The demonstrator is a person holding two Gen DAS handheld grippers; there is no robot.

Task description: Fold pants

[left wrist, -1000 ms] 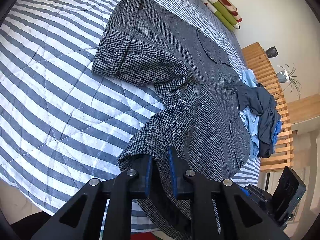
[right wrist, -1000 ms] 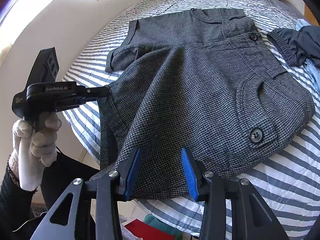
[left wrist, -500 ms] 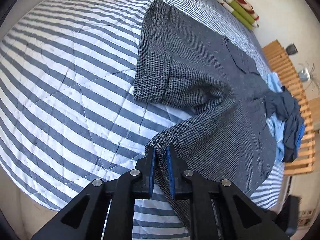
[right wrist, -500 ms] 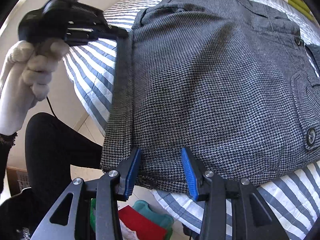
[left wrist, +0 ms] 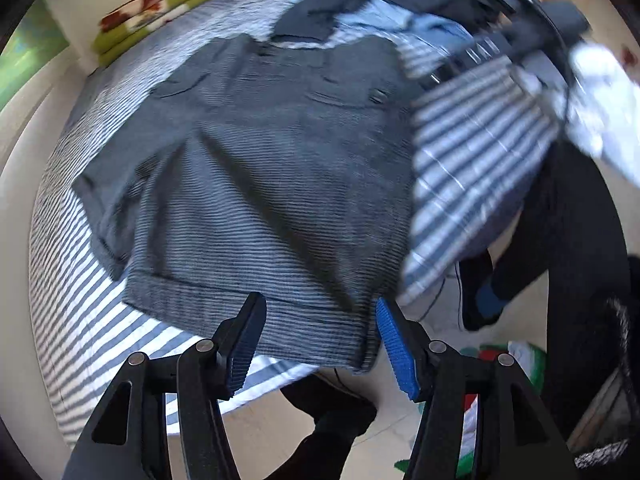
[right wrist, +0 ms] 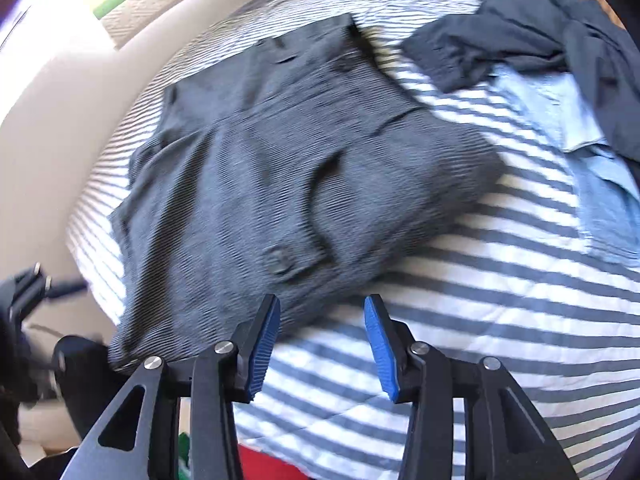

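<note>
Grey houndstooth pants (left wrist: 256, 184) flat on striped quilt (right wrist: 480, 340), clothes pile (right wrist: 560, 80) beside

Left hand-held gripper (left wrist: 318, 340) no longer clamped on the pants (left wrist: 256, 184), jaws opening and empty, leg now folded flat across the other, right hand-held gripper (right wrist: 320, 340) opening, clear of fabric
</note>
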